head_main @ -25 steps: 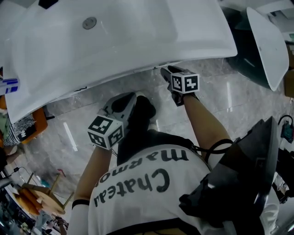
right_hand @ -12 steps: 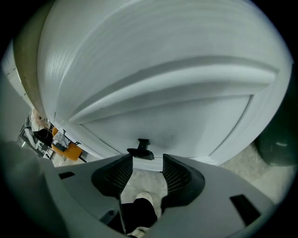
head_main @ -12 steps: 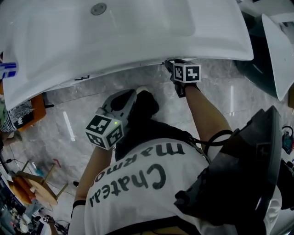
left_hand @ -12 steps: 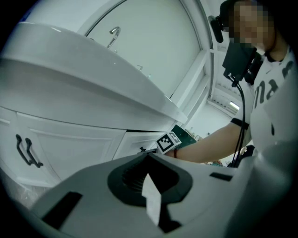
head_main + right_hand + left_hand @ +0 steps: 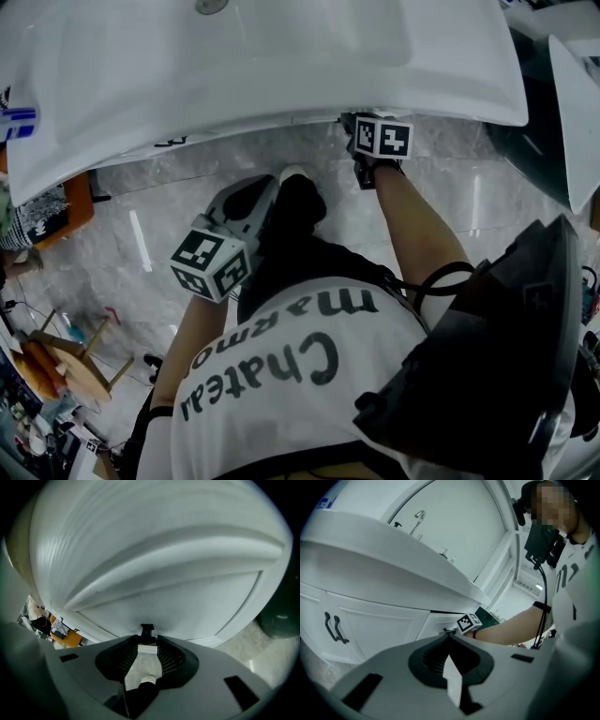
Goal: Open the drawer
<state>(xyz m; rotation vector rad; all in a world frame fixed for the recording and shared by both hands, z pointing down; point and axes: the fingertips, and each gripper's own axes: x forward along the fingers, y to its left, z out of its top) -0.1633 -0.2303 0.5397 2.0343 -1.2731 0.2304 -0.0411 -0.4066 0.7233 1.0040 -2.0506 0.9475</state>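
The right claw (image 5: pixel 147 643) is pushed in under the overhanging edge of the white tabletop (image 5: pixel 281 75), pointing steeply down at the drawer front (image 5: pixel 187 602). Its jaws have just been closing and now stand partly apart, released rather than clenched. The small dark drawer handle (image 5: pixel 147 630) sticks out from the panel right at their tips, in the opening between them, and the pads are not plainly pinching it. The drawer front fills the space ahead of and above this claw. It sits flush in the cabinet with no gap showing, so the drawer is shut. The right claw's marker cube (image 5: pixel 382 138) sits just behind the jaws, at the tabletop's edge, and the person's forearm (image 5: pixel 412 234) runs back from it.

The left claw (image 5: pixel 450 639) hangs well back from the cabinet, to the left of the right claw and nearer the person's body, above the marble floor (image 5: pixel 159 216). Its jaws are drawn together with nothing between them. Its own marker cube (image 5: pixel 211 265) is at its rear. Ahead of this claw and to its left stand white cupboard doors with dark curved door handles (image 5: pixel 335 627). Straight ahead of it, past its tips, is the drawer with the right claw against it. Above it a faucet (image 5: pixel 419 520) rises over the tabletop's rim.
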